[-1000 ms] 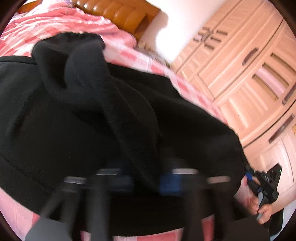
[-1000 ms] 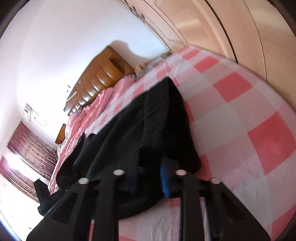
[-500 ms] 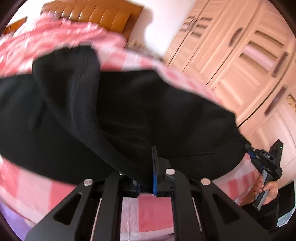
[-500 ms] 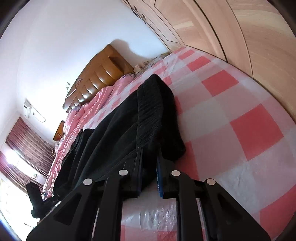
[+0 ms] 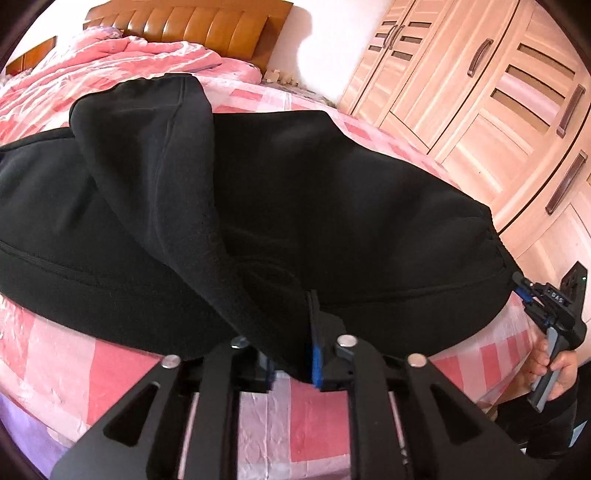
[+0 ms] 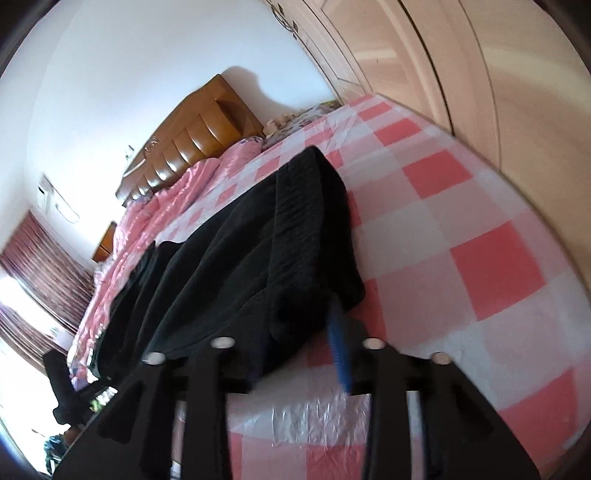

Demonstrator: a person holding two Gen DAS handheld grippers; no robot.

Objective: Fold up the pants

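Black fleece pants lie across the pink checked bed, with one leg folded over on the left. My left gripper is at the near edge. Its jaws are opening and a raised fold of the pants still sits between them, against the blue pad. My right gripper is at the waistband end. Its jaws are opening wide, with the cloth's corner lying loose between them. The left wrist view also shows the right gripper in a hand at the pants' right tip.
A wooden headboard and a rumpled pink quilt are at the far end of the bed. Light wooden wardrobe doors run along the right side. Plastic film covers the sheet near me.
Both pairs of jaws have spread apart from tightly shut on the cloth, the right ones much wider. The lifted fold at the left gripper has sunk and the pants lie flatter.
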